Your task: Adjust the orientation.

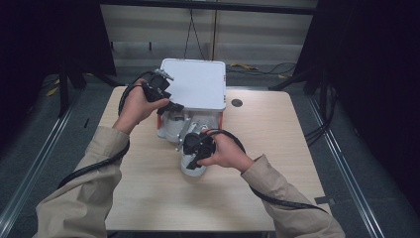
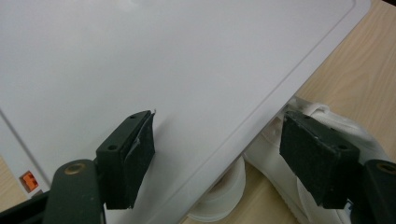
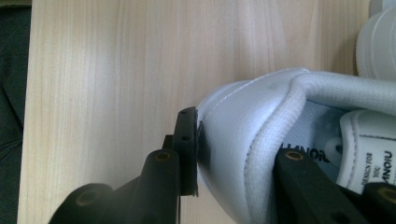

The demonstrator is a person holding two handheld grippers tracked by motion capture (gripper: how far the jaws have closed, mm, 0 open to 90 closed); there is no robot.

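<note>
Lengthwise toward the person, white shoe in right gripper.

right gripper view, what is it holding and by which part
The right hand-held gripper holds a white shoe, jaws pinching its heel wall, one outside, one inside.

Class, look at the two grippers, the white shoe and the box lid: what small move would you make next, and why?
Probably lift the shoe slightly toward the box. The right gripper has its jaws closed on the shoe's heel wall, one outside, one inside. The left gripper is open, straddling the edge of the lid, with nothing pinched. A second shoe lies beside the box.
</note>
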